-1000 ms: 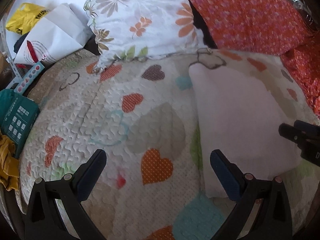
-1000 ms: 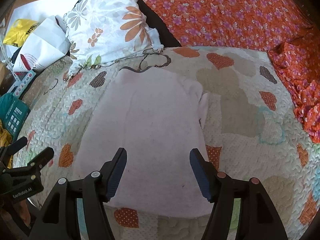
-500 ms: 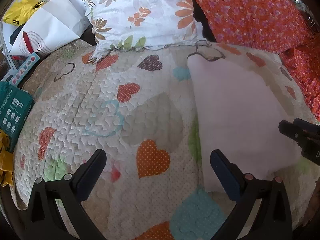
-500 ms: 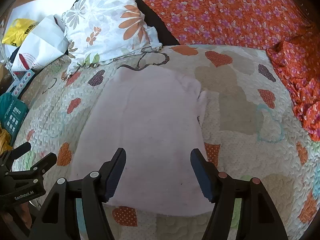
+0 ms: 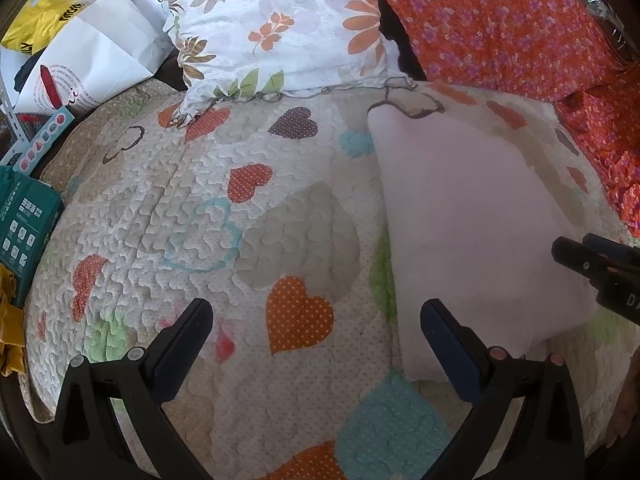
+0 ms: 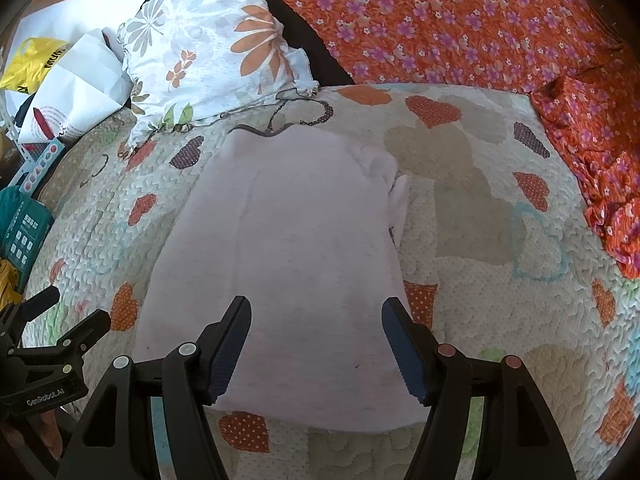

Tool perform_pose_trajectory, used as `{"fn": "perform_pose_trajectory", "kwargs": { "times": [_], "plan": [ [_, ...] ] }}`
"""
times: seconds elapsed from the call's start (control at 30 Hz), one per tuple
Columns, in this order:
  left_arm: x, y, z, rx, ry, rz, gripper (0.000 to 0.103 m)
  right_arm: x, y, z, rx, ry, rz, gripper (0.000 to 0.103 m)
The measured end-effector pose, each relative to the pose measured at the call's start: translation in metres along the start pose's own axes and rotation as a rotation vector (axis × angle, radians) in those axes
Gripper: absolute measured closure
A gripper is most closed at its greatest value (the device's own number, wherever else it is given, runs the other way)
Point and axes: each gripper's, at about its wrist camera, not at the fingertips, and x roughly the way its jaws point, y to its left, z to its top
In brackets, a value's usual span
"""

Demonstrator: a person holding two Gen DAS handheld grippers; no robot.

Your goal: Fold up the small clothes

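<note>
A pale pink garment (image 6: 288,248) lies spread flat on a quilt (image 6: 472,216) printed with hearts, its narrower end toward a flowered pillow (image 6: 208,52) and its wide hem nearest the camera. A folded sleeve shows along its right edge in the right wrist view. A thin dark cord (image 6: 276,128) curls on the quilt just beyond the garment's far end.

The right gripper (image 6: 316,344) hangs over the near part of the garment with its jaws wide apart; the cloth shows between them but neither pad presses on it. The left gripper (image 5: 316,336) is held over the bare quilt to the left of the garment, above an orange dotted heart, also spread wide and gripping nothing; its right finger (image 5: 448,340) sits in front of the garment's left edge.

In the right wrist view the body of the left gripper carries the white lettering "GenRobot.AI". At the left edge of the bed lie a teal box (image 5: 24,220) with rows of small white icons, too small to read, a white paper bag (image 5: 88,60) bearing red print that cannot be made out, and a yellow plastic bag (image 5: 36,24) with black lettering too warped to read. An orange flowered sheet (image 6: 460,20) covers the far right side
</note>
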Motion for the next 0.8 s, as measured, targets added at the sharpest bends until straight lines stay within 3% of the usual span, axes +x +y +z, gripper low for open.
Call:
{"fn": "perform_pose_trajectory", "kwargs": {
  "times": [0.27, 0.8],
  "plan": [
    [0.001, 0.0, 0.0, 0.004, 0.006, 0.001, 0.0, 0.028, -0.002, -0.009, -0.013, 0.117, -0.05, 0.028],
    [0.004, -0.001, -0.001, 0.008, 0.011, 0.002, 0.0, 0.022, -0.013, -0.006, 0.029, 0.096, -0.069, 0.028]
  ]
}}
